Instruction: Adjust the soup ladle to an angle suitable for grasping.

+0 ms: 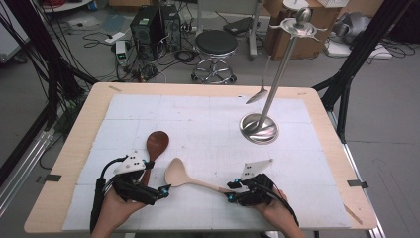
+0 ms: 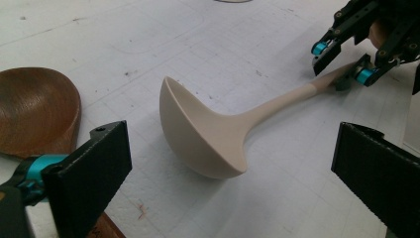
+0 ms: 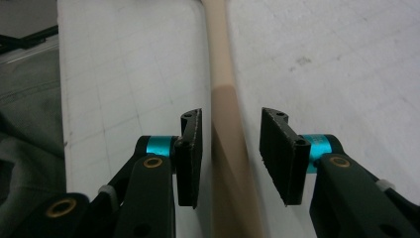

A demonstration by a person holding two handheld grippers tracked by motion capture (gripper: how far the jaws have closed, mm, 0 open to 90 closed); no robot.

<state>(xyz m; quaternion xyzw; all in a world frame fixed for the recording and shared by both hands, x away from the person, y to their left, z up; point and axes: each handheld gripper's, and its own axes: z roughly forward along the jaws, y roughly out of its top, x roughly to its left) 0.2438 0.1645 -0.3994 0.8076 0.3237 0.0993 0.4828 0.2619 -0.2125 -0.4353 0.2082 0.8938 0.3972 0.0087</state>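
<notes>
Hands are coming in from the table's near edge, each w/ a gripper. Right gripper point(image 1: 232, 191) is sitting low at the handle end of the pale ladle point(image 1: 184, 176); its jaws are standing a little apart w/ the handle running between them, a gap showing on both sides in the right gripper view point(image 3: 231, 158), so pads aren't pressing on it. Looks like the ladle is lying free on the white mat point(image 1: 208, 114), bowl tipped on its side toward the left hand, handle pointing at the right, prob. so either hand can take an end.

Left gripper point(image 1: 163, 191) is hovering just short of the ladle bowl point(image 2: 203, 134), jaws spread wide and holding nothing, lined up as if getting ready for the bowl end or waiting its turn. Brown wooden spoon point(image 1: 154, 148) is lying just beside that gripper, bowl away from the person; in the left gripper view its bowl point(image 2: 34, 111) is being cut off by the frame edge and the near jaw.

Farther back, a steel utensil stand point(image 1: 260, 126) is rising from a round base, w/ one metal utensil point(image 1: 257, 95) hanging off its top hooks; likely the rack where such tools go. Can't tell what that utensil is exactly. Hook count is hard to make out. Handle tip of the ladle is being hidden under the right gripper.
</notes>
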